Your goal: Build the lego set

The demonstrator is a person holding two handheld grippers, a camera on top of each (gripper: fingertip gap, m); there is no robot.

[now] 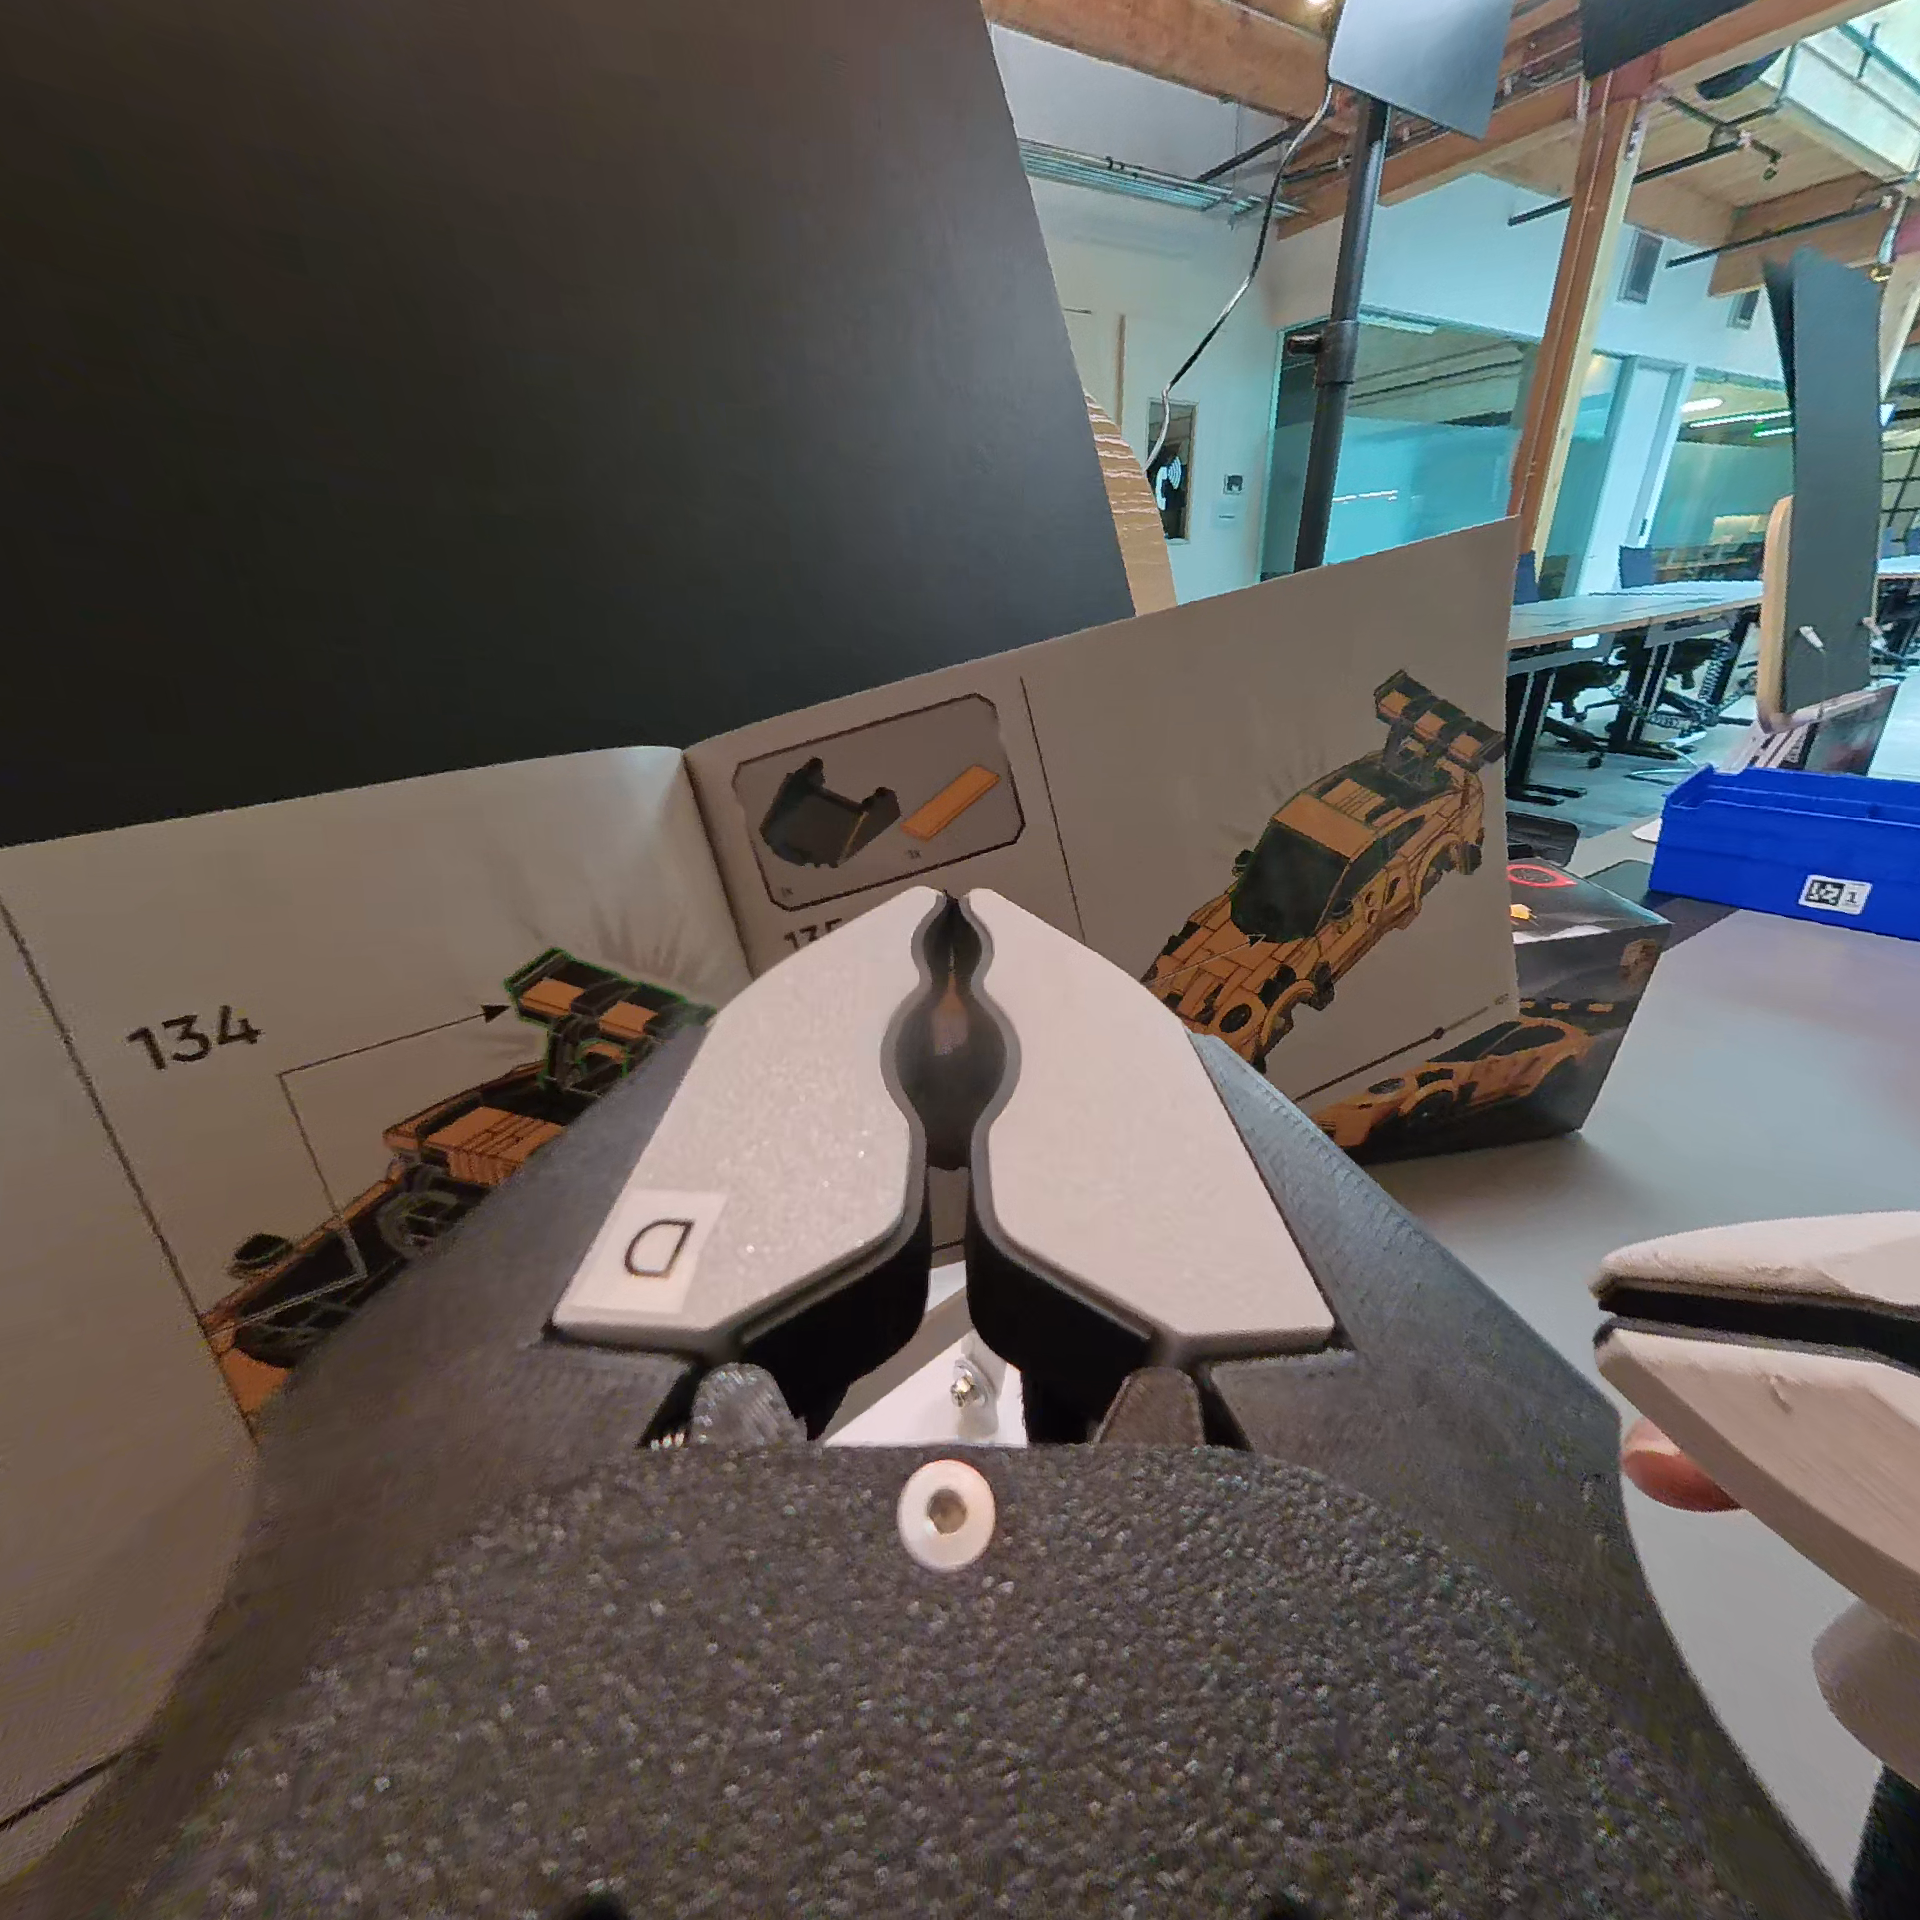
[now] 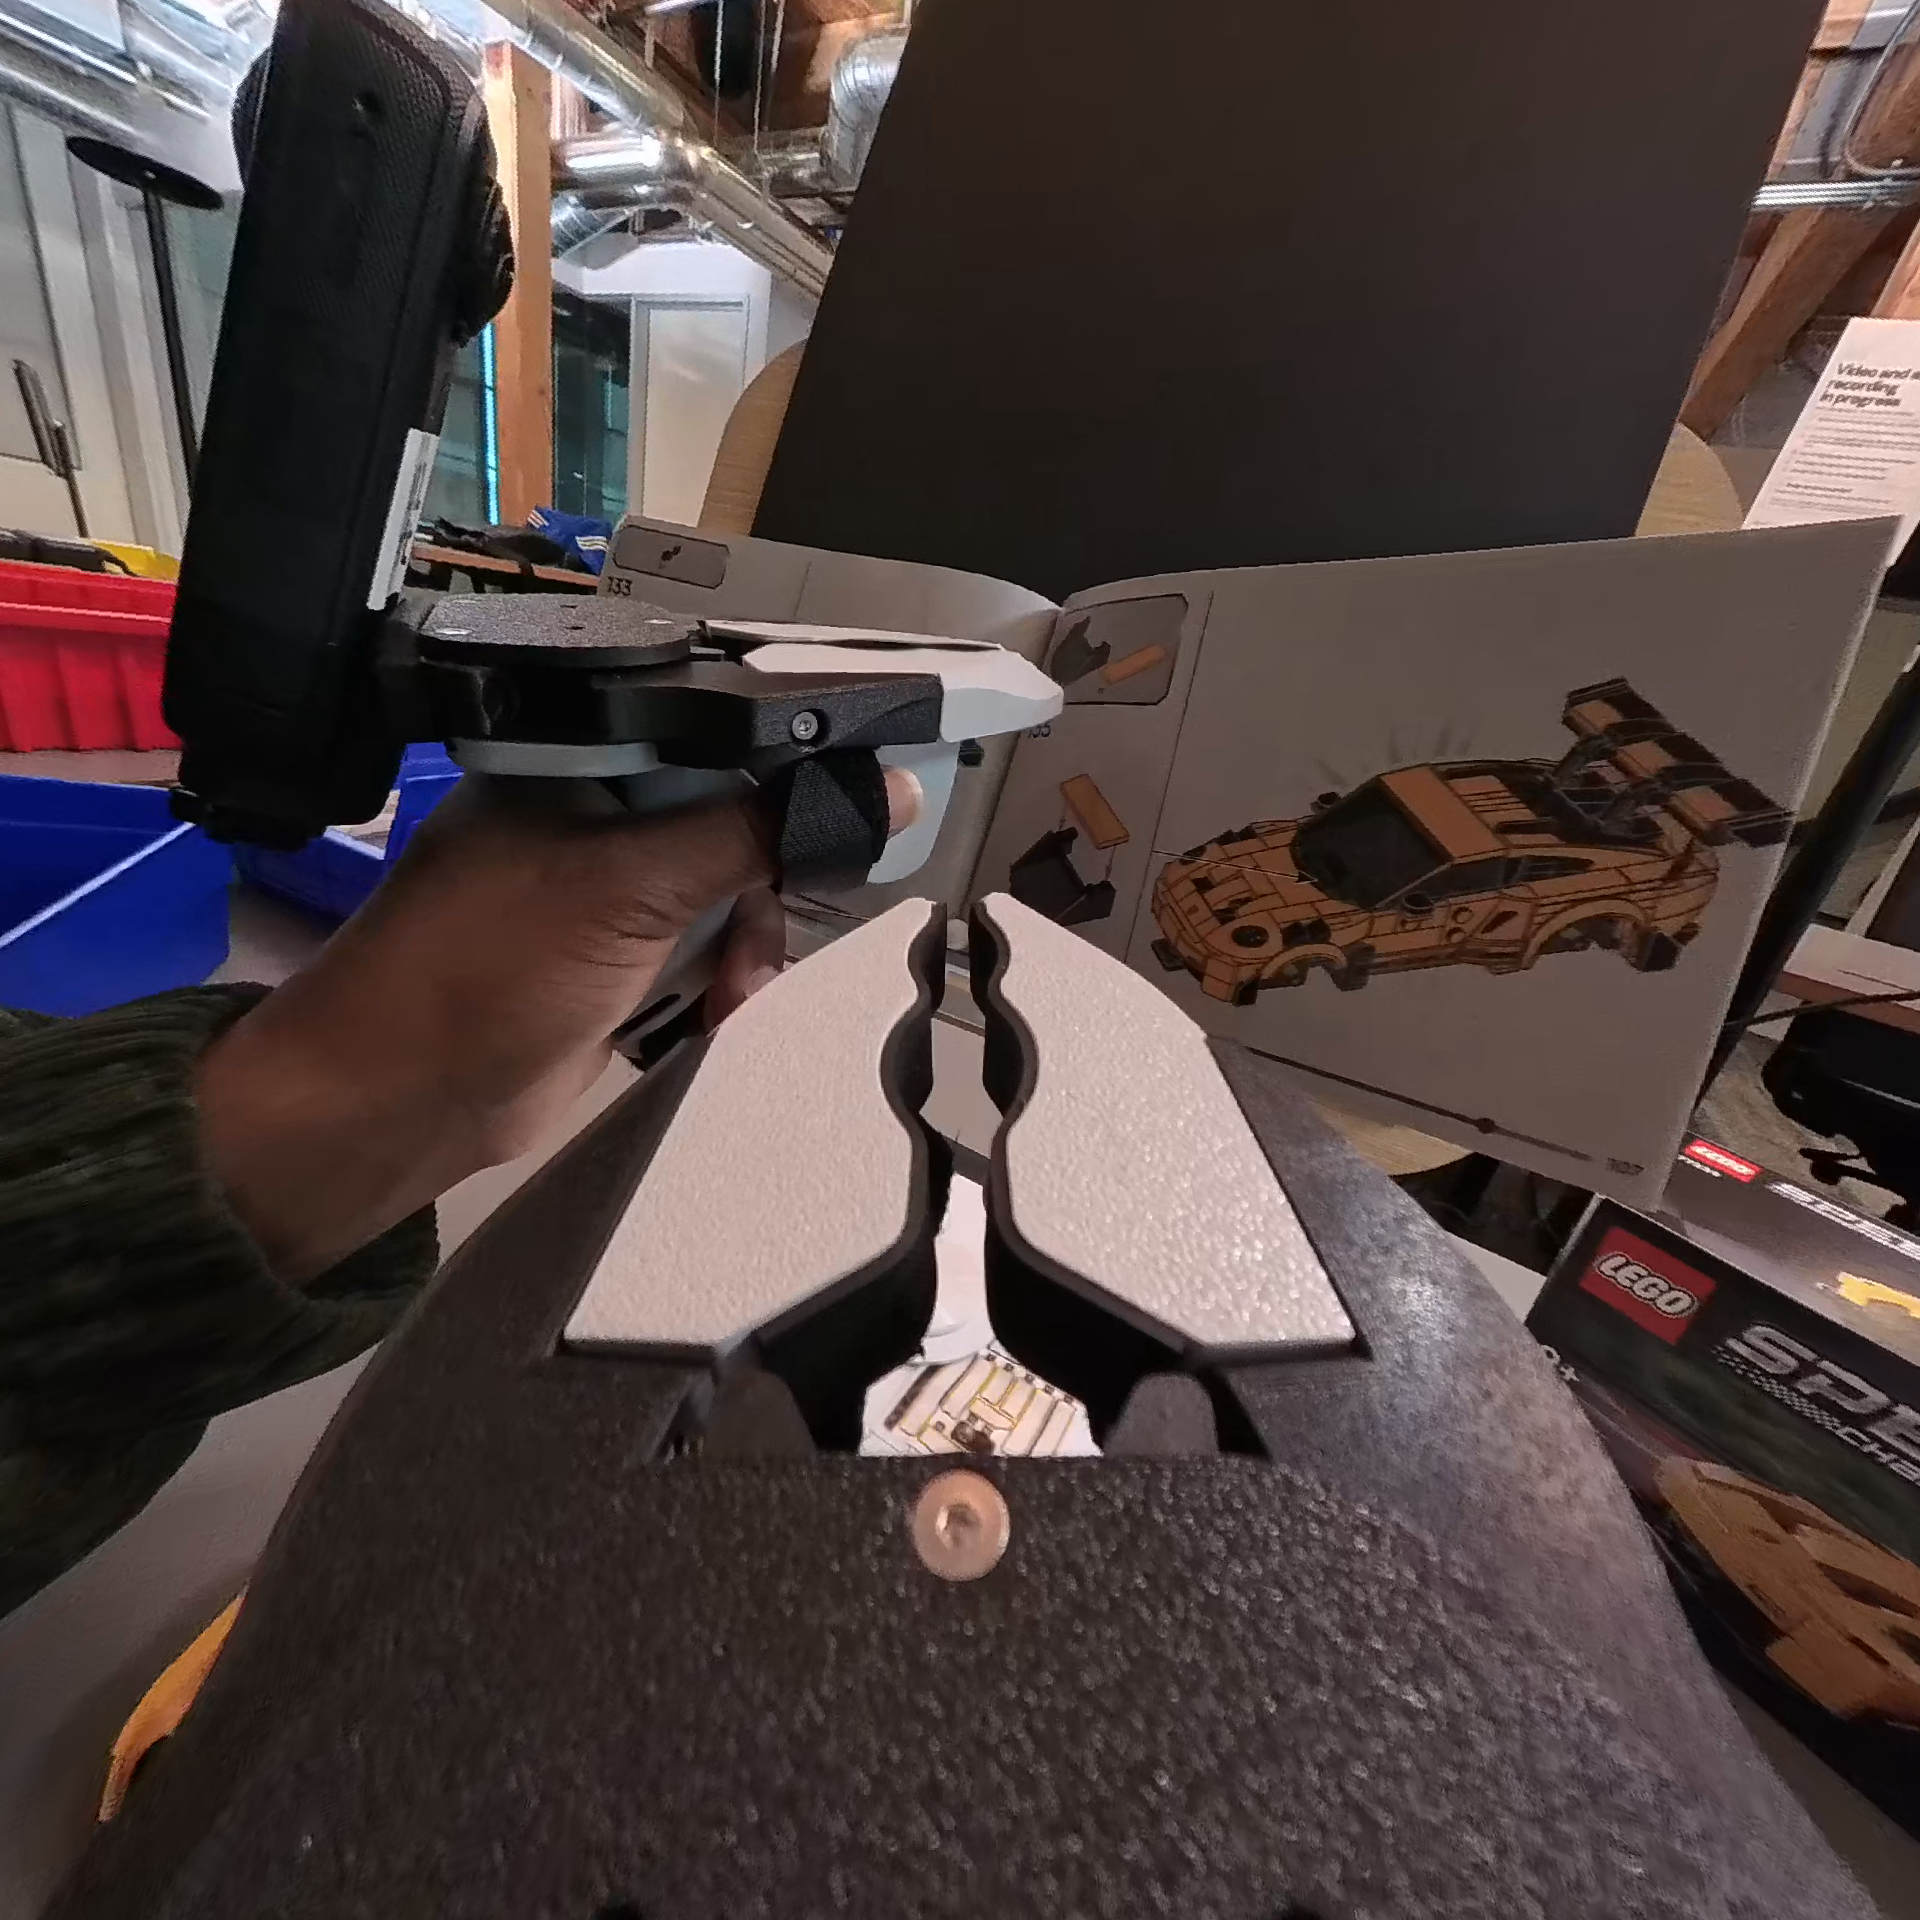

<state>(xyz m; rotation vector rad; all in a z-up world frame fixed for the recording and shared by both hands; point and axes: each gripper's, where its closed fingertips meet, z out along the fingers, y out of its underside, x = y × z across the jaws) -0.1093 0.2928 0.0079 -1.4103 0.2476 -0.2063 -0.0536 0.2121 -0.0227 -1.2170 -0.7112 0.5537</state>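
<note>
Two hand-held grippers are seen, one in each view.

In the left wrist view, the left hand-held gripper (image 1: pixel 948 904) is pointed at an open instruction booklet (image 1: pixel 1247 727) that is stood up against a black board (image 1: pixel 520 364). Its two grey fingers (image 1: pixel 790 1122) are pressed together at the tips, and nothing is seen held between them. Pictures of an orange and black toy car are shown on the pages. A dark lego box (image 1: pixel 1558 1029) is set on the grey worktop (image 1: pixel 1766 1091) just behind the booklet's right edge. A blue bin (image 1: pixel 1787 852) is placed farther back on the right. The tip of the right hand-held gripper (image 1: pixel 1621 1314) is seen at the right edge.

In the right wrist view, the right hand-held gripper (image 2: pixel 956 914) is aimed at the same booklet (image 2: pixel 1455 831). Its fingers (image 2: pixel 1143 1143) are a little apart, with a thin gap at the tips, and nothing is held. The left hand-held gripper (image 2: pixel 1044 691) is held up on the left by a hand (image 2: pixel 499 935) in a dark green sleeve (image 2: pixel 114 1247), its tip near the booklet's fold. The lego box (image 2: pixel 1766 1403) is lying at the lower right. A red bin (image 2: pixel 73 655) and a blue bin (image 2: pixel 104 894) are set on the far left. No loose bricks can be made out.
</note>
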